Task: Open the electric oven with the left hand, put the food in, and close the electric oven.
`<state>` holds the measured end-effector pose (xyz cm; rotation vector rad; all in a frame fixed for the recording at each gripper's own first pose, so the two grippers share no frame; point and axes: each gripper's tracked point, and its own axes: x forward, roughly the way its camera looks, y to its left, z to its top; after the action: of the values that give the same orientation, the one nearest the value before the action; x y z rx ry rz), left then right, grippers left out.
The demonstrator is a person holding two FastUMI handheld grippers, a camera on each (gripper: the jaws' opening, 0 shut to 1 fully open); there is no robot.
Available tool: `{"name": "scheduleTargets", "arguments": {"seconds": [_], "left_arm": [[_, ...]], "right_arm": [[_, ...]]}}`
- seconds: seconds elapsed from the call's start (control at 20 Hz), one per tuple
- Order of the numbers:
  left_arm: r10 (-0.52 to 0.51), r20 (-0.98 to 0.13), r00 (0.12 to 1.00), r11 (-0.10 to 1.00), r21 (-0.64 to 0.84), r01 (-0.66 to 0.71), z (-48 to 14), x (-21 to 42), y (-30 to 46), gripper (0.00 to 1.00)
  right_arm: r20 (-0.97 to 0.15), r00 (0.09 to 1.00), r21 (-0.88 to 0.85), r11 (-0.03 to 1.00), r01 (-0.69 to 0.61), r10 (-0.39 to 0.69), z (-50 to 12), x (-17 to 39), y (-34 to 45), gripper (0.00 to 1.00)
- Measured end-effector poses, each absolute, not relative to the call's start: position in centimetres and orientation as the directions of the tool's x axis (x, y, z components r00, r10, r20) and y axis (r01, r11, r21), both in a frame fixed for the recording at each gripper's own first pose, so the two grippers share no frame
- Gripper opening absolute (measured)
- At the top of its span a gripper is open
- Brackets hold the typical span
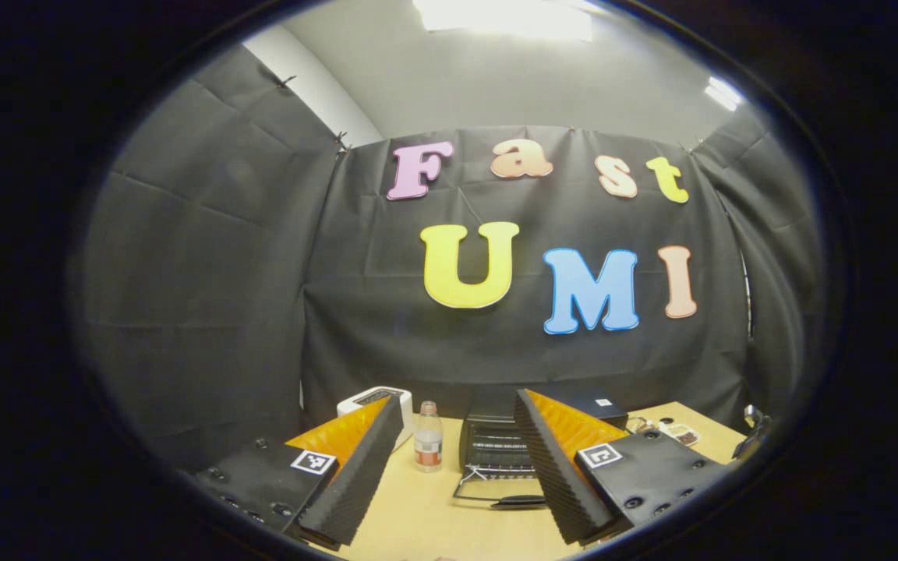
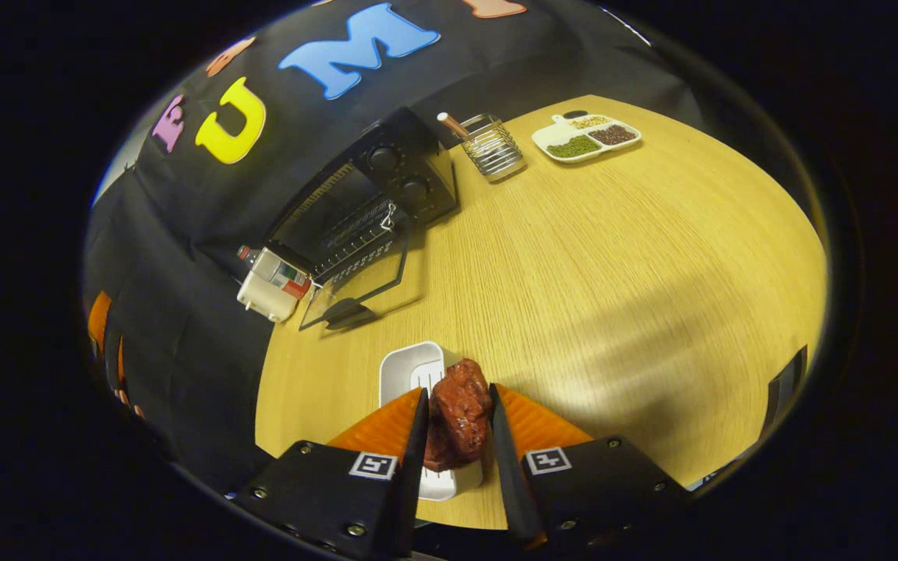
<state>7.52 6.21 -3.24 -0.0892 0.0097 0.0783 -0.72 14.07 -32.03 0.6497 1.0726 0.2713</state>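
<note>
The black electric oven (image 1: 496, 440) stands at the back of the wooden table, its glass door (image 1: 500, 491) folded down flat and the wire rack showing inside. My left gripper (image 1: 458, 399) hangs open in front of it, some way back from the door, holding nothing. In the right gripper view the oven (image 2: 387, 179) is far off at the upper left with its door (image 2: 355, 284) down. My right gripper (image 2: 457, 391) is shut on a dark red chunk of food (image 2: 461, 417), directly over a small white dish (image 2: 410, 370). Whether the food is lifted off the dish I cannot tell.
A small bottle (image 1: 428, 448) and a white appliance (image 1: 375, 401) stand left of the oven. Right of it are a wire utensil holder (image 2: 493, 146) and a white divided tray of beans (image 2: 585, 138). A wide stretch of bare table (image 2: 613, 273) lies between the dish and the oven.
</note>
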Motion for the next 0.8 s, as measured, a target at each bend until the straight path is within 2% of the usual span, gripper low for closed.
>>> {"name": "scheduleTargets", "arguments": {"seconds": [0.05,0.15,0.2,0.25,0.5,0.8], "left_arm": [[0.078,-0.010,0.997,0.993,-0.090,-0.079,-3.1,7.5,6.4,1.00],[0.078,-0.008,0.997,0.993,-0.083,-0.079,-3.1,7.7,6.4,1.00],[0.077,-0.008,0.997,0.993,-0.085,-0.077,-3.1,7.9,6.4,1.00],[0.073,-0.008,0.997,0.993,-0.090,-0.073,-3.1,8.0,6.3,1.00],[0.052,-0.008,0.999,0.995,-0.087,-0.052,-3.5,9.0,5.9,1.00],[0.044,-0.019,0.999,0.991,-0.125,-0.046,-4.7,10.1,6.5,1.00]], "right_arm": [[-0.720,0.461,0.620,0.779,0.093,0.519,-31.6,-1.0,13.7,0.46],[-0.710,0.452,0.651,0.749,0.126,0.540,-31.7,-0.7,14.2,0.25],[-0.692,0.463,0.674,0.726,0.137,0.554,-31.2,-0.4,14.4,0.25],[-0.690,0.474,0.676,0.721,0.151,0.547,-30.8,-0.2,14.1,0.13],[-0.678,0.508,0.660,0.745,0.102,0.531,-28.3,1.3,14.0,0.12],[-0.607,0.586,0.702,0.708,0.079,0.537,-23.6,5.5,15.1,0.12]]}}
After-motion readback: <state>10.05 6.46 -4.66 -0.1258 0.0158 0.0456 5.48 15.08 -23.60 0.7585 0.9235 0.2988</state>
